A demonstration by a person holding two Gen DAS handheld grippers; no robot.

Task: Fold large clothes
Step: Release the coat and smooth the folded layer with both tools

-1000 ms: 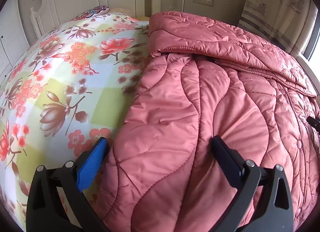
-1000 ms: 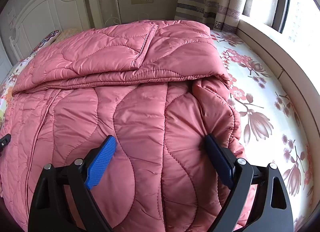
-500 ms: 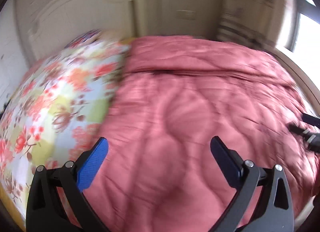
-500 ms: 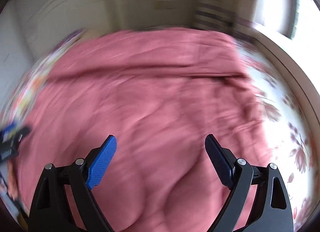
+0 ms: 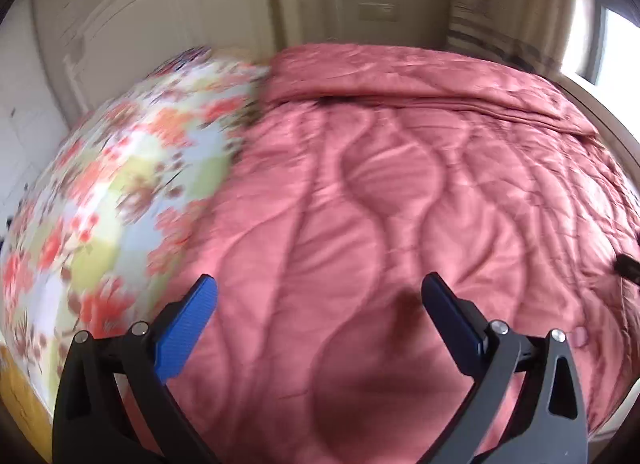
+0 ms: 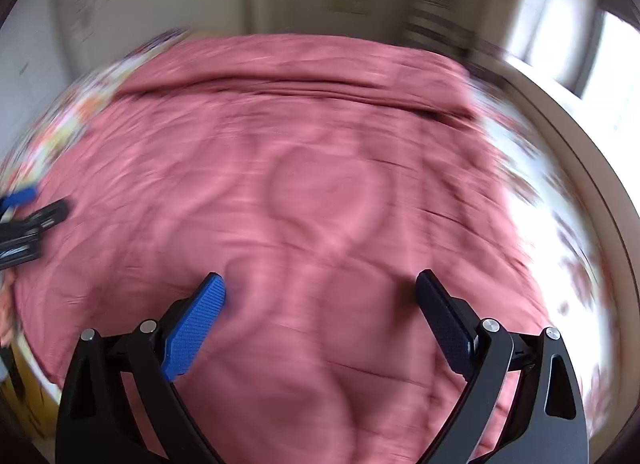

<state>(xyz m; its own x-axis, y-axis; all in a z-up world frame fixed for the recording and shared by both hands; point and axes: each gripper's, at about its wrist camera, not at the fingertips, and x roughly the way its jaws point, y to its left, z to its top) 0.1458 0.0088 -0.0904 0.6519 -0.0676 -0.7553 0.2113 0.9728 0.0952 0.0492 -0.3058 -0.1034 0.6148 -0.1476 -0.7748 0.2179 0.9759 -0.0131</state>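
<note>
A large pink quilted garment lies spread over the bed, its far part folded over into a thick band. It also fills the right wrist view, which is blurred by motion. My left gripper is open and empty, raised above the garment's near left part. My right gripper is open and empty above the near middle of the garment. The left gripper shows at the left edge of the right wrist view. The right gripper's tip shows at the right edge of the left wrist view.
The bed has a floral sheet bare to the left of the garment and to its right. A white headboard stands behind. A striped curtain and a bright window are at the right.
Both grippers have pulled back and risen from the garment, so more of the bed shows. Both stay open and empty. The garment lies as before.
</note>
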